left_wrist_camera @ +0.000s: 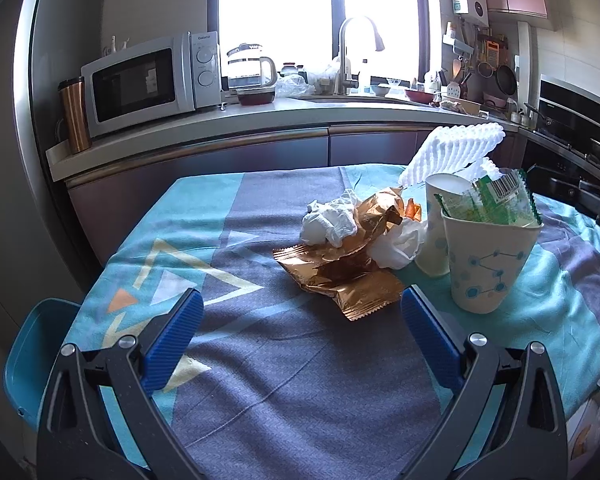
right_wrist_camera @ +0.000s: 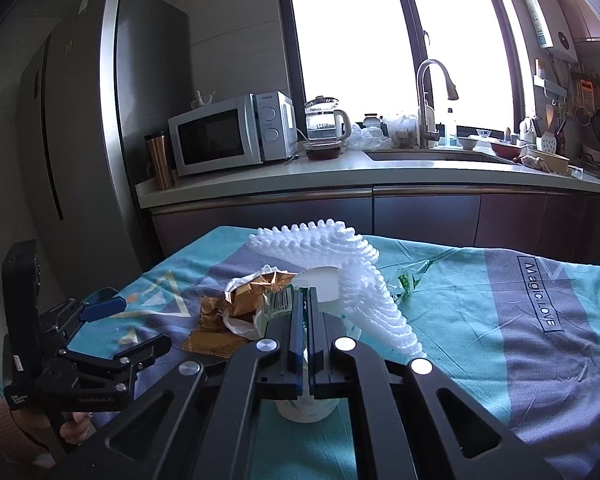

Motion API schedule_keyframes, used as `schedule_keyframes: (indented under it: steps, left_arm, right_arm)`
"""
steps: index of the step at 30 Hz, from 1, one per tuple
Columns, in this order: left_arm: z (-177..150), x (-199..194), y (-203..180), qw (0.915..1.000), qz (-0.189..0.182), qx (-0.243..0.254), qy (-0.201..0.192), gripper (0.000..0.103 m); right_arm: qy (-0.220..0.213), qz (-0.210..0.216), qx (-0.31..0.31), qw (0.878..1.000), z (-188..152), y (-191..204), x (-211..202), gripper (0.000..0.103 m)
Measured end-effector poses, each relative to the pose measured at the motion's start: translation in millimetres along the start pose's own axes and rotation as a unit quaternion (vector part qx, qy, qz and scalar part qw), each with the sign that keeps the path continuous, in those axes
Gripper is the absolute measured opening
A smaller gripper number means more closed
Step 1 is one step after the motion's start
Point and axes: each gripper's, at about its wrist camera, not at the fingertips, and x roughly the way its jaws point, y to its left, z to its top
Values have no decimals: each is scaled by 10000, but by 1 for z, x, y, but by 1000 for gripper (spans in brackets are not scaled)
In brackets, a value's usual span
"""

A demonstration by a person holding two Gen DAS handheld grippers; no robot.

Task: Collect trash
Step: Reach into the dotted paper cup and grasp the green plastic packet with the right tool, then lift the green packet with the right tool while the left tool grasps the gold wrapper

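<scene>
Trash lies in a pile on the tablecloth: gold foil wrappers, crumpled white tissues and white foam netting. Two paper cups stand at the right; the near cup holds a green wrapper. My left gripper is open and empty, just short of the gold wrappers. My right gripper is shut on the green wrapper, right above the near cup. The foam netting and gold wrappers lie beyond it. The left gripper shows at the left.
A blue chair stands at the table's left edge. Behind the table runs a kitchen counter with a microwave, a kettle, a copper tumbler and a sink. A fridge stands at the left. Another green wrapper lies past the netting.
</scene>
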Motion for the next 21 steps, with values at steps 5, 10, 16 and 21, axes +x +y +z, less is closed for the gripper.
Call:
schedule_keyframes:
  steps: [5,10,16,21]
  left_arm:
    - [-1,-2,1,10000,-41,14,-19,97]
    - [-1,-1,2,10000,-44,-1,12,97]
    - [-1,-2,4,10000,-64,-16,-3,97]
    - [-1,-1,3,10000,-63,-10,21,97]
  right_arm:
    - [-292,224,125,9992,12,4,-14,1]
    - [-247,272,117,9993,15,6,-18,2]
    - [432,-8,86,9990,-5,-6,4,28]
    - [740,-114,-31,9972,-14,-7,19,24]
